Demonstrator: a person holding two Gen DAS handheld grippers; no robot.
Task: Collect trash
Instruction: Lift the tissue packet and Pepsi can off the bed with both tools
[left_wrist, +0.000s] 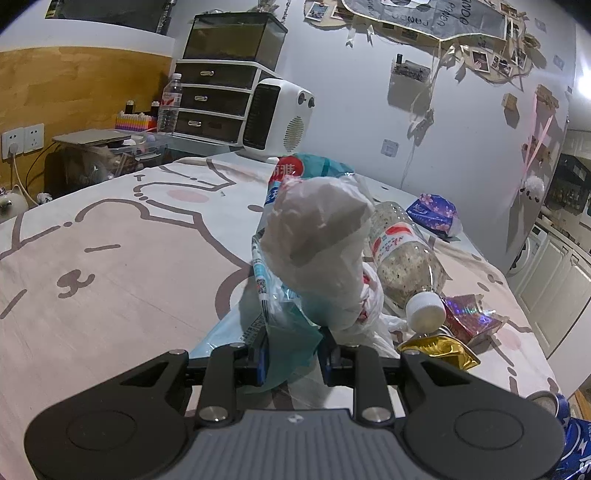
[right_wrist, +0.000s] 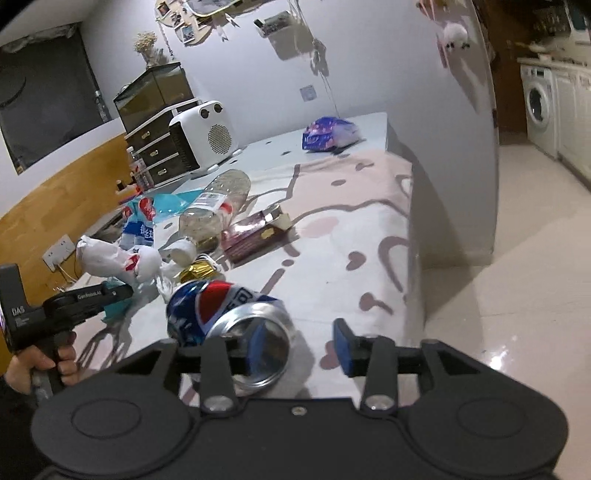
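The counter (right_wrist: 369, 236) under my hand-held grippers wears a pink cartoon-print cloth. Just ahead of my right hand-held gripper (right_wrist: 301, 347) a crushed Pepsi can (right_wrist: 225, 314) lies on its side. Beyond it lie a gold foil wrapper (right_wrist: 197, 273), a maroon box (right_wrist: 255, 232) and a clear plastic bottle (right_wrist: 214, 206) on its side. Far ahead, near the wall, a purple tissue pack (right_wrist: 328, 133) rests. Off to the left a white heater (right_wrist: 203, 136) stands.

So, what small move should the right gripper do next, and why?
Probably slide the right gripper a little to its left, then close. Its jaws are open, but the Pepsi can lies off-centre, its rim against the left finger only. The left gripper already pinches the white plastic bag.
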